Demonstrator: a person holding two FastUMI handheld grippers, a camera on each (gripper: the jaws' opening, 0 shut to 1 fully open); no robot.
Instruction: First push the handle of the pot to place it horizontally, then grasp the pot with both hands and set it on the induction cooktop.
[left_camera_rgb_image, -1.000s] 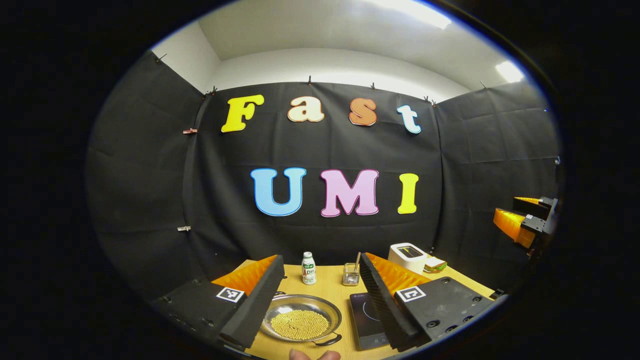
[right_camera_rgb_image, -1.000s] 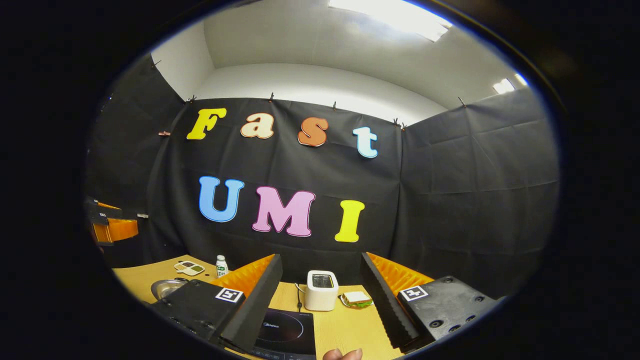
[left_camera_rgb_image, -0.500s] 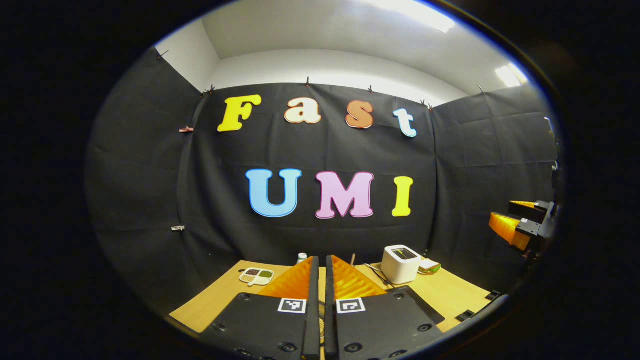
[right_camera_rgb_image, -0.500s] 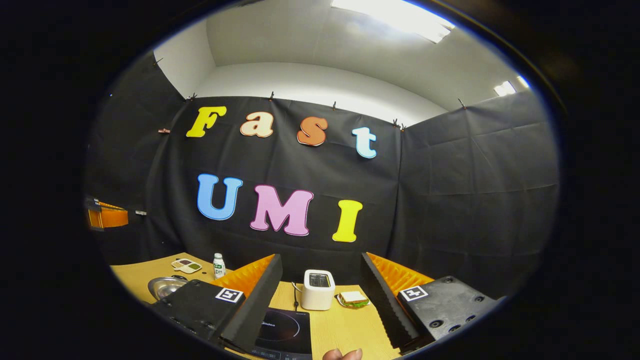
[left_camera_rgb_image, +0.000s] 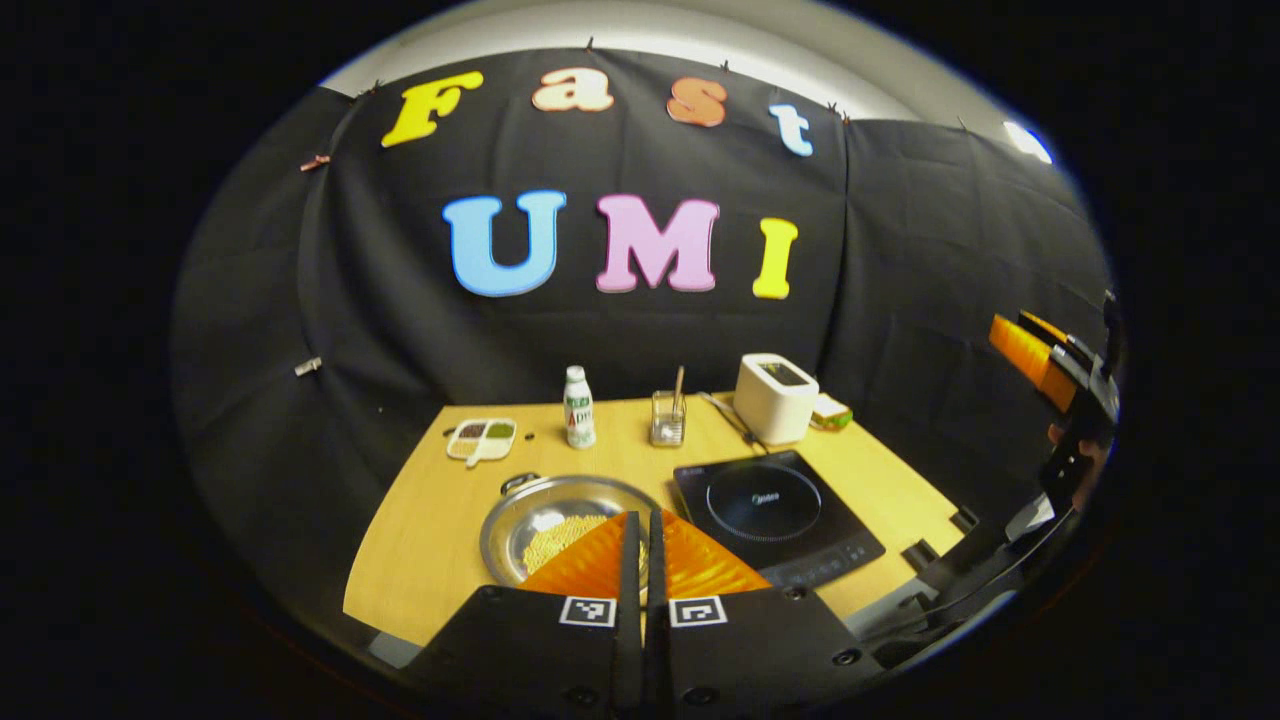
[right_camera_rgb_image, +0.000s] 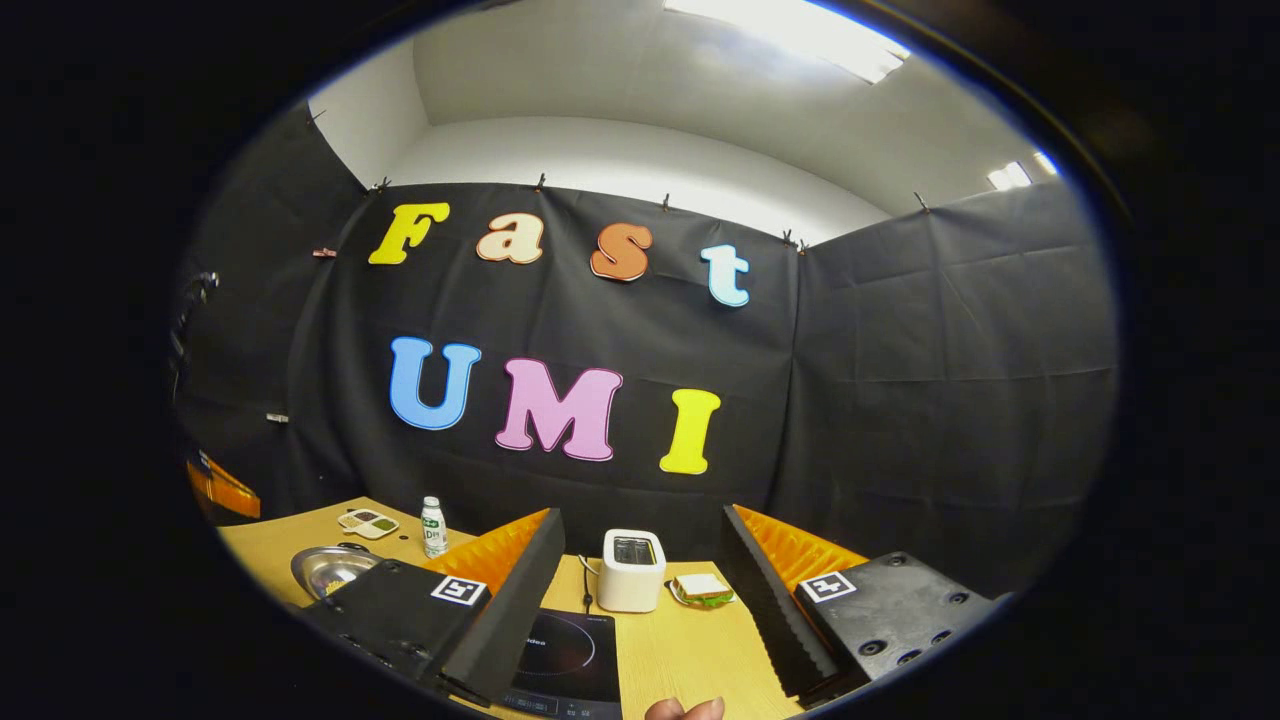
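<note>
The shallow round steel pot (left_camera_rgb_image: 560, 520), part-filled with small yellow beads, is seen on the wooden table (left_camera_rgb_image: 420, 540), just left of the flat black induction cooktop (left_camera_rgb_image: 775, 510) and apart from it. One loop handle (left_camera_rgb_image: 518, 483) is visible at the far-left rim; the opposite handle is hidden behind the left gripper (left_camera_rgb_image: 640, 545), whose fingers are pressed together on nothing. The pot lies directly below and ahead of it. The right gripper (right_camera_rgb_image: 640, 590) is held wide apart, aimed toward the cooktop. The left gripper is judged nearer for the handle push.
</note>
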